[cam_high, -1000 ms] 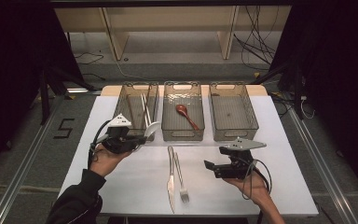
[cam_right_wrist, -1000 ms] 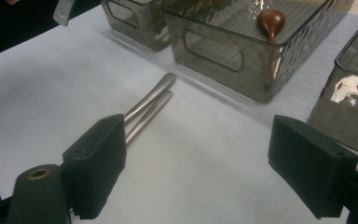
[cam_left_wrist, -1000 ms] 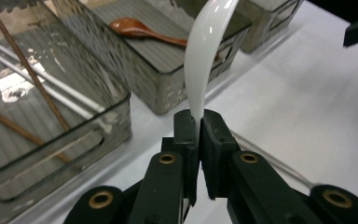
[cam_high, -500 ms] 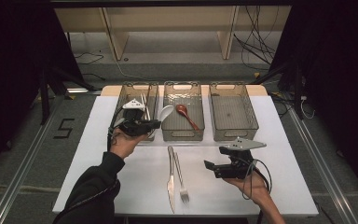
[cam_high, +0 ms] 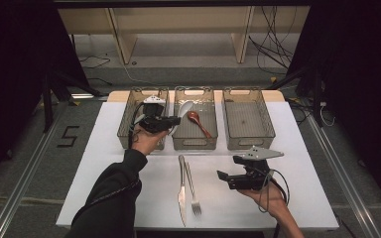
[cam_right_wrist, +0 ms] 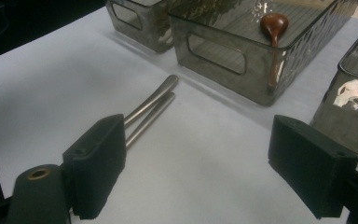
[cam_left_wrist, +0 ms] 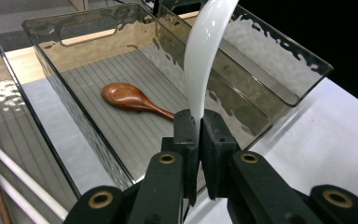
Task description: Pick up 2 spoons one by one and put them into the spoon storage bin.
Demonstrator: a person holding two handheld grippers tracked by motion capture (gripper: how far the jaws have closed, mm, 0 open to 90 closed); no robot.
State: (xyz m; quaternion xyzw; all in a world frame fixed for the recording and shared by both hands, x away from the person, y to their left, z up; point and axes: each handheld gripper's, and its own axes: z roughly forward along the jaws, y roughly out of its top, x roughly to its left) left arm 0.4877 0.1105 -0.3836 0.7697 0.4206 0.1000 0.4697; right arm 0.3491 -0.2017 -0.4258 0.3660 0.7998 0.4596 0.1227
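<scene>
A wooden spoon (cam_left_wrist: 133, 99) lies on the ribbed floor of the middle bin (cam_high: 194, 140), just below and ahead of the left claw (cam_high: 178, 119). A knife (cam_high: 181, 188) and fork (cam_high: 192, 192) lie side by side on the white counter (cam_high: 302, 193), just left of the right claw (cam_high: 222, 177). An empty bin (cam_high: 248, 119) stands beyond that claw.

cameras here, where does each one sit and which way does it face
High view: above the person's side, looking forward and down on the table; both forearms show.
Left gripper view: on the left hand-held gripper, looking along jaws shut on a white spoon over the middle bin.
Right gripper view: on the right hand-held gripper, jaws open.
All share the wooden spoon.
</scene>
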